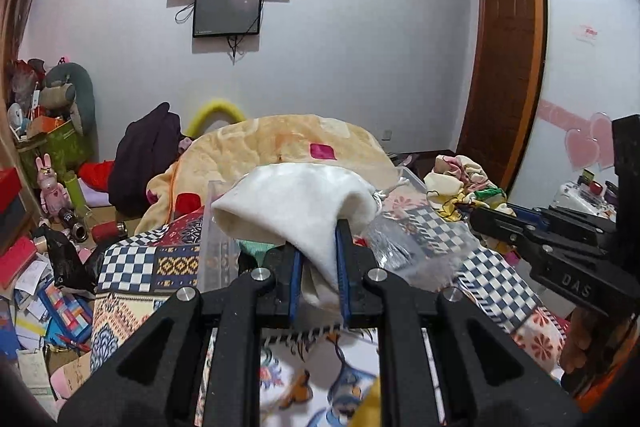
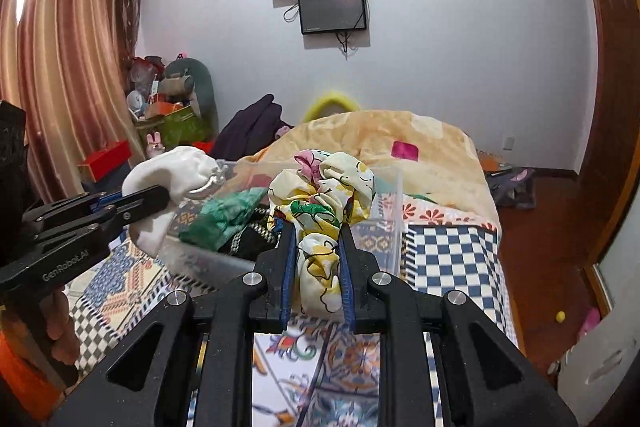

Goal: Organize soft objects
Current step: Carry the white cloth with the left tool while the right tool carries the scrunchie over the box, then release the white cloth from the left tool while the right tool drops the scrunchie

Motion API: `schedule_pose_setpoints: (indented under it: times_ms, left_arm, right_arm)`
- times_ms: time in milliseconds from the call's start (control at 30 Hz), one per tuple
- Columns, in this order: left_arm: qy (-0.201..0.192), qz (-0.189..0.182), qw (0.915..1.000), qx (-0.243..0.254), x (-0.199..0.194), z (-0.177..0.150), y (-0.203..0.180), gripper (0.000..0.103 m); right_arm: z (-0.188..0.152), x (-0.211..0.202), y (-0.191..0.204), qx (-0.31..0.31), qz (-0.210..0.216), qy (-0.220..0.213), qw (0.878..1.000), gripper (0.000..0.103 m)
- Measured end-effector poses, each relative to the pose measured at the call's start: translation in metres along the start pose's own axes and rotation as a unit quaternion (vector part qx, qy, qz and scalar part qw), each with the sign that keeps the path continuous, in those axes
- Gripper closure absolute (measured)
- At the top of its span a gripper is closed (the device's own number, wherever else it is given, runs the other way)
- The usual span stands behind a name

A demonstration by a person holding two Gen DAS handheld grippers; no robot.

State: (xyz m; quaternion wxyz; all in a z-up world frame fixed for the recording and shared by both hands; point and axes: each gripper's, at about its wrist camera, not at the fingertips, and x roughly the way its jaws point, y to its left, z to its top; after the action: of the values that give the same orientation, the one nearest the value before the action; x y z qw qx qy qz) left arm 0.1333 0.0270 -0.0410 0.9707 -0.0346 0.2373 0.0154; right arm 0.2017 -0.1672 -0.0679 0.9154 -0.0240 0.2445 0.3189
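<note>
The left gripper holds a white pouch in its fingers above the clear bin on the bed; the right gripper pinches a bunched floral cloth over it, likely for dropping both inside

The soft drawstring fabric pouch is plain cream-white. The crumpled cotton cloth bundle is pale yellow, printed with pink, green and black-outlined cartoon figures. The black plastic grippers carry blue finger pads. The patchwork bed cover mixes navy-and-white checks with orange, red and yellow geometric and floral squares. The plush folded blanket is peach-yellow with magenta patches. A crumpled green fabric lies in the clear plastic bin.
</note>
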Motion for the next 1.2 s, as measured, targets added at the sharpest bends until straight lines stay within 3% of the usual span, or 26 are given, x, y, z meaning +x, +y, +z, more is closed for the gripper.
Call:
schedule_pose_setpoints:
  times_ms: [767, 867, 967, 1067, 1133, 1200]
  left_arm:
    - [0.087, 0.004, 0.9957, 0.032, 0.091, 0.001, -0.014, 0.088]
    - [0.095, 0.009, 0.9949, 0.032, 0.095, -0.001, -0.014, 0.083]
    - [0.100, 0.002, 0.9947, 0.021, 0.098, -0.002, -0.010, 0.078]
    - [0.098, 0.002, 0.9950, 0.021, 0.094, -0.004, -0.008, 0.068]
    - [0.095, 0.003, 0.9952, 0.025, 0.089, -0.006, -0.008, 0.053]
    - [0.088, 0.006, 0.9957, 0.029, 0.081, -0.008, -0.008, 0.051]
  right_arm:
    - [0.001, 0.069, -0.004, -0.001, 0.004, 0.081, 0.997, 0.082]
    - [0.000, 0.072, -0.002, -0.006, -0.001, 0.092, 0.996, 0.081]
    - [-0.003, 0.069, 0.001, -0.015, -0.003, 0.095, 0.995, 0.073]
    - [-0.005, 0.065, 0.003, -0.027, -0.012, 0.090, 0.996, 0.063]
    - [-0.005, 0.060, 0.005, -0.033, -0.015, 0.083, 0.996, 0.052]
    - [-0.005, 0.053, 0.007, -0.039, -0.022, 0.073, 0.996, 0.046]
